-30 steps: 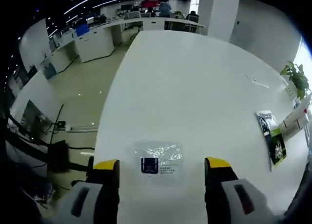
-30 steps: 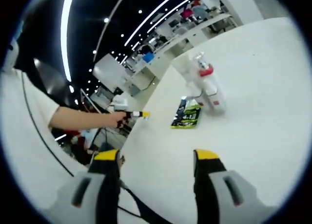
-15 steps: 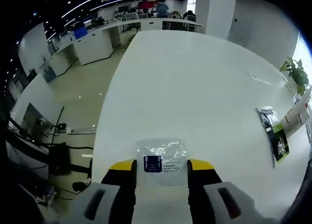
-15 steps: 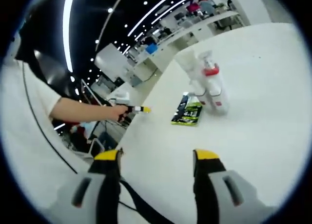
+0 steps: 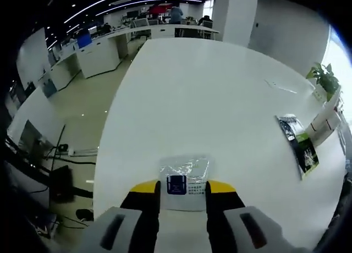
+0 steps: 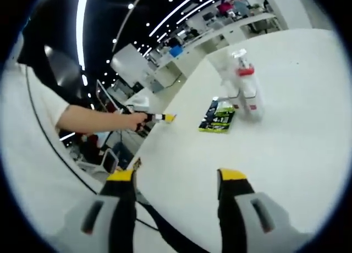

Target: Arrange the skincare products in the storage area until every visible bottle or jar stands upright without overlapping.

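Observation:
A flat clear packet (image 5: 185, 169) with a dark blue label lies near the white table's (image 5: 198, 99) edge. My left gripper (image 5: 182, 188) has its yellow-tipped jaws pressed against the packet's two sides. A green and black sachet (image 5: 300, 149) lies flat at the right, next to white bottles (image 5: 325, 116). In the right gripper view those bottles (image 6: 243, 89), one with a red collar, stand close together behind the green sachet (image 6: 218, 116). My right gripper (image 6: 176, 177) hangs open above bare table, well short of them. The left gripper (image 6: 160, 117) shows at the table's edge, held by a hand.
A potted plant (image 5: 320, 77) stands at the table's far right edge and a small paper slip (image 5: 279, 87) lies near it. The floor with cables (image 5: 60, 154) drops off to the left. Office desks (image 5: 110, 44) and people sit beyond the table.
The left jaws have closed in from wide apart onto the clear packet's sides. The right gripper stays open; its view has drifted slightly.

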`<state>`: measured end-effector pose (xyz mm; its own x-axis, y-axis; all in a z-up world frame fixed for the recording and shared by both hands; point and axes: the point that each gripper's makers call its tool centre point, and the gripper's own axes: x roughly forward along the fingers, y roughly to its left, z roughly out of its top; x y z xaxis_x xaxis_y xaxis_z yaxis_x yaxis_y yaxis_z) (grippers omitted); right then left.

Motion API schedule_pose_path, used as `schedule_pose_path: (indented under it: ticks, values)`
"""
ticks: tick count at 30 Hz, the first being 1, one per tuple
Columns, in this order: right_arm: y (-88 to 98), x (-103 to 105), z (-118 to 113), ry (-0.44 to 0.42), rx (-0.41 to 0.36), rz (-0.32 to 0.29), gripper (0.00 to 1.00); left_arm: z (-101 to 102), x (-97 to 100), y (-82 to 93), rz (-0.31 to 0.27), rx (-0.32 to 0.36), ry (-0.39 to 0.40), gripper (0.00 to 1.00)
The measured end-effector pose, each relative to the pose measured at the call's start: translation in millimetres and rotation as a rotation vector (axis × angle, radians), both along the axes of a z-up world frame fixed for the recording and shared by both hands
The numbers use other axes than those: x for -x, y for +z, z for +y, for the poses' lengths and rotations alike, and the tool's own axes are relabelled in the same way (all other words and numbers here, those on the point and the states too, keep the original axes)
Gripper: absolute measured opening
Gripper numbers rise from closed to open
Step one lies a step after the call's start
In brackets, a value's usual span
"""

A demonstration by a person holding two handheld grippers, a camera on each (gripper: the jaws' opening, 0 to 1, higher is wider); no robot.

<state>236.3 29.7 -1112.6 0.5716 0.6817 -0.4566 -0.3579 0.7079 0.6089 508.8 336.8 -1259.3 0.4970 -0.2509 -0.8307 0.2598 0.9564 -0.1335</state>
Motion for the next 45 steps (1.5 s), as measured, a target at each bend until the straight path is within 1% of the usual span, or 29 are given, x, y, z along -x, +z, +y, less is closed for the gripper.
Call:
schedule_pose_path:
  ticks: [1, 2, 6, 9, 10, 11, 12, 14, 15, 16, 17, 18, 20, 21, 23, 24, 26, 27, 29, 30, 31, 32, 33, 35, 39, 41, 42, 43, 45]
  values:
    - [-0.9, 2.7, -0.4, 0.001, 0.004, 0.0, 0.57, -5.5, 3.2, -0.6, 0.007, 0.037, 0.019, 0.32]
    - [-2.2, 5.8, -1.6, -0.001, 0.007, 0.0, 0.57, -4.4, 4.8, -0.8, 0.008, 0.028, 0.021, 0.32]
    - [0.3, 10.3, -3.3, -0.015, 0.004, -0.01, 0.57, -18.4, 14.3, 2.1, -0.001, 0.04, -0.011, 0.32]
    - [5.4, 8.5, -0.8, -0.028, -0.011, -0.032, 0.57, -36.3, 21.0, 15.8, -0.032, 0.067, -0.061, 0.32]
    - [6.3, 7.3, 0.7, -0.03, -0.019, -0.037, 0.57, -46.1, 24.4, 24.3, -0.06, 0.075, -0.107, 0.32]
    - [6.8, 6.2, 2.1, -0.031, -0.025, -0.039, 0.56, -55.9, 29.3, 30.7, -0.074, 0.081, -0.146, 0.32]
    - [7.3, 5.1, 3.6, -0.031, -0.029, -0.042, 0.56, -60.4, 33.3, 34.7, -0.08, 0.076, -0.17, 0.32]
    - [10.5, 0.9, 9.2, -0.028, -0.045, -0.056, 0.56, -76.9, 43.9, 45.9, -0.099, 0.096, -0.227, 0.32]
    - [12.8, -2.2, 12.5, -0.027, -0.057, -0.062, 0.56, -82.6, 48.5, 50.9, -0.105, 0.108, -0.234, 0.32]
    - [13.4, -3.2, 13.3, -0.027, -0.062, -0.063, 0.55, -92.3, 56.2, 58.9, -0.118, 0.131, -0.262, 0.32]
    - [15.1, -5.8, 15.1, -0.03, -0.072, -0.067, 0.54, -95.7, 58.9, 61.4, -0.122, 0.137, -0.271, 0.32]
    - [18.1, -10.4, 18.2, -0.034, -0.095, -0.074, 0.53, -106.5, 67.5, 67.7, -0.129, 0.16, -0.291, 0.32]
    - [21.0, -16.2, 22.3, -0.043, -0.132, -0.074, 0.52, -120.6, 79.9, 73.6, -0.125, 0.189, -0.326, 0.32]
    - [23.3, -22.4, 27.0, -0.052, -0.168, -0.064, 0.52, -135.2, 92.1, 82.0, -0.132, 0.222, -0.352, 0.32]
    - [26.8, -30.2, 32.9, -0.054, -0.197, -0.061, 0.52, -150.7, 104.8, 91.6, -0.144, 0.251, -0.384, 0.32]
    - [27.3, -31.8, 34.0, -0.054, -0.202, -0.059, 0.52, -154.3, 107.0, 93.8, -0.146, 0.259, -0.39, 0.32]
    - [30.1, -41.1, 39.5, -0.055, -0.227, -0.053, 0.52, -169.5, 121.6, 105.1, -0.168, 0.277, -0.446, 0.32]
    - [30.9, -43.7, 41.2, -0.056, -0.239, -0.049, 0.51, -173.3, 125.4, 107.8, -0.17, 0.281, -0.457, 0.32]
    - [30.3, -49.0, 45.0, -0.059, -0.267, -0.026, 0.49, -185.3, 139.4, 116.9, -0.168, 0.297, -0.487, 0.32]
    - [29.9, -51.6, 46.6, -0.06, -0.276, -0.023, 0.48, -191.5, 147.3, 123.8, -0.179, 0.306, -0.503, 0.32]
    - [29.7, -52.2, 47.3, -0.061, -0.28, -0.02, 0.47, -194.2, 149.2, 126.8, -0.185, 0.314, -0.51, 0.32]
    - [28.0, -53.7, 49.4, -0.063, -0.292, -0.001, 0.46, -201.9, 158.5, 136.2, -0.195, 0.325, -0.531, 0.32]
    - [27.7, -54.3, 49.8, -0.067, -0.294, 0.003, 0.46, -203.5, 160.2, 138.1, -0.198, 0.325, -0.535, 0.32]
    - [27.8, -55.3, 49.8, -0.073, -0.305, 0.004, 0.44, -213.8, 169.8, 149.2, -0.218, 0.34, -0.567, 0.32]
    - [32.9, -60.1, 48.4, -0.104, -0.374, 0.007, 0.4, -232.4, 192.5, 165.0, -0.247, 0.345, -0.65, 0.32]
    - [34.0, -63.1, 46.1, -0.127, -0.413, 0.015, 0.38, -240.3, 204.9, 168.2, -0.241, 0.347, -0.687, 0.32]
    - [35.5, -62.6, 46.8, -0.124, -0.43, 0.02, 0.35, -245.6, 210.9, 174.4, -0.245, 0.357, -0.698, 0.32]
    - [37.3, -61.9, 47.0, -0.12, -0.449, 0.024, 0.32, -247.6, 212.4, 176.4, -0.249, 0.36, -0.704, 0.32]
    - [41.6, -60.2, 44.4, -0.13, -0.49, 0.025, 0.24, -255.3, 217.7, 181.3, -0.267, 0.345, -0.741, 0.32]
